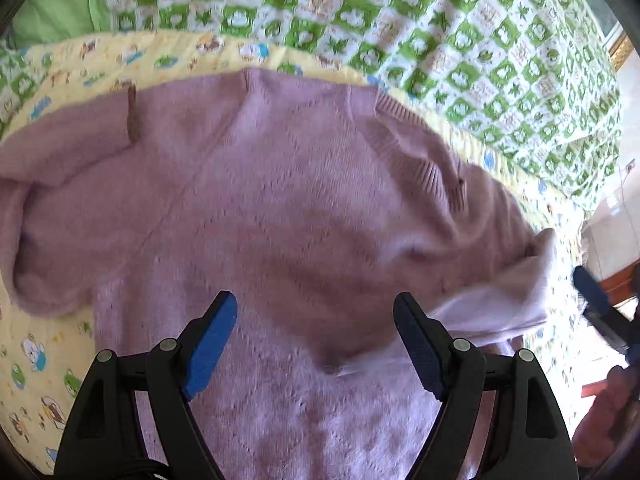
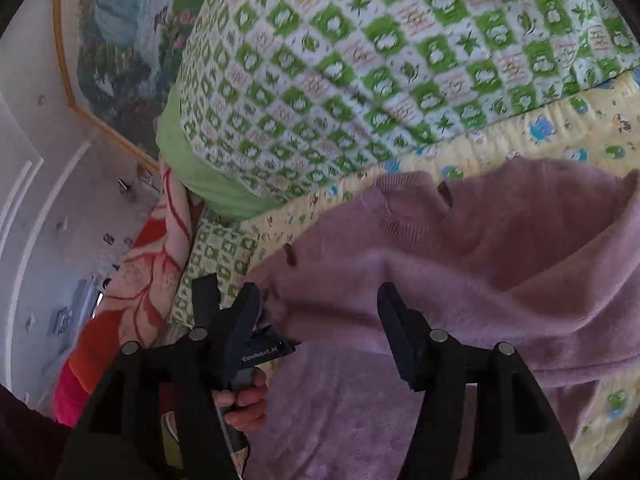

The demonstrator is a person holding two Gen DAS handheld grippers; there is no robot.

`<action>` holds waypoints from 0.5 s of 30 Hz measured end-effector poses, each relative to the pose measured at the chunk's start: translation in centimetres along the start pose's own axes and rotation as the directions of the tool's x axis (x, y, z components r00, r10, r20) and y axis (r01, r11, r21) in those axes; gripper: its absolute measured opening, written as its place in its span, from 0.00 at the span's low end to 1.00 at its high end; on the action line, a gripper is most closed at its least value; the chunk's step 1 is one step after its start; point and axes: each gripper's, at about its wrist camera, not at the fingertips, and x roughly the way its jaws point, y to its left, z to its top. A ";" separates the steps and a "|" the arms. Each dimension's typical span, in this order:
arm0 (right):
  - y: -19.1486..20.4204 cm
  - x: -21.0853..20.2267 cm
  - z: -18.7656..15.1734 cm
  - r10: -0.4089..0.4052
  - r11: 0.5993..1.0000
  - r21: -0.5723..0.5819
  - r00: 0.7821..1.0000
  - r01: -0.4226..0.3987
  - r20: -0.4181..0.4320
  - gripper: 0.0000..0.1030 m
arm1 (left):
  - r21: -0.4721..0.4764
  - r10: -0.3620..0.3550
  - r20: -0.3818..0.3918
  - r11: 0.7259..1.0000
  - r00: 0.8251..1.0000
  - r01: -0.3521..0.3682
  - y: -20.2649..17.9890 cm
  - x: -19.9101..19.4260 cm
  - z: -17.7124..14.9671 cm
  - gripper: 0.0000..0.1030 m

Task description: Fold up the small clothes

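A small mauve knitted sweater [image 1: 280, 200] lies spread on a yellow cartoon-print sheet [image 1: 36, 344], with its sleeves folded in across the body. My left gripper [image 1: 316, 320] is open and empty, hovering just above the sweater's lower body. My right gripper [image 2: 320, 312] is open and empty over the sweater [image 2: 500, 264], near its folded sleeve. In the right wrist view the left gripper [image 2: 240, 332] and the hand holding it show behind my left finger. The right gripper's blue pad [image 1: 592, 284] shows at the right edge of the left wrist view.
A green-and-white checked quilt [image 1: 440, 40] lies bunched behind the sweater; it also shows in the right wrist view [image 2: 360, 60]. A red and orange blanket [image 2: 132, 280] lies at the bed's left edge. A framed painting [image 2: 120, 40] hangs on the wall.
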 end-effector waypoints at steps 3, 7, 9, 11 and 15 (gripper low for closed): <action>-2.4 0.1 -1.4 -0.069 0.996 0.061 0.998 0.070 -0.008 0.60 | -0.009 -0.022 -0.067 1.000 0.997 0.021 0.0 1.6 -1.0 0.79; -5.9 -2.1 -2.8 -0.189 0.971 0.151 0.982 0.186 0.005 0.60 | 0.009 -0.050 -0.140 0.999 0.989 0.052 -1.2 3.3 -2.0 0.79; -7.6 -3.7 -3.2 -0.221 0.958 0.189 0.975 0.214 0.015 0.60 | 0.093 -0.109 -0.132 0.988 0.985 0.122 -3.3 2.7 -2.4 0.79; -9.0 -5.5 -4.0 -0.255 0.946 0.214 0.967 0.244 0.027 0.60 | 0.255 -0.095 -0.115 0.959 0.989 0.122 -6.0 2.1 -3.3 0.83; -11.1 -7.1 -4.7 -0.288 0.923 0.279 0.957 0.265 0.044 0.60 | 0.647 0.101 -0.069 0.762 0.992 -0.033 -11.7 3.9 -7.1 0.85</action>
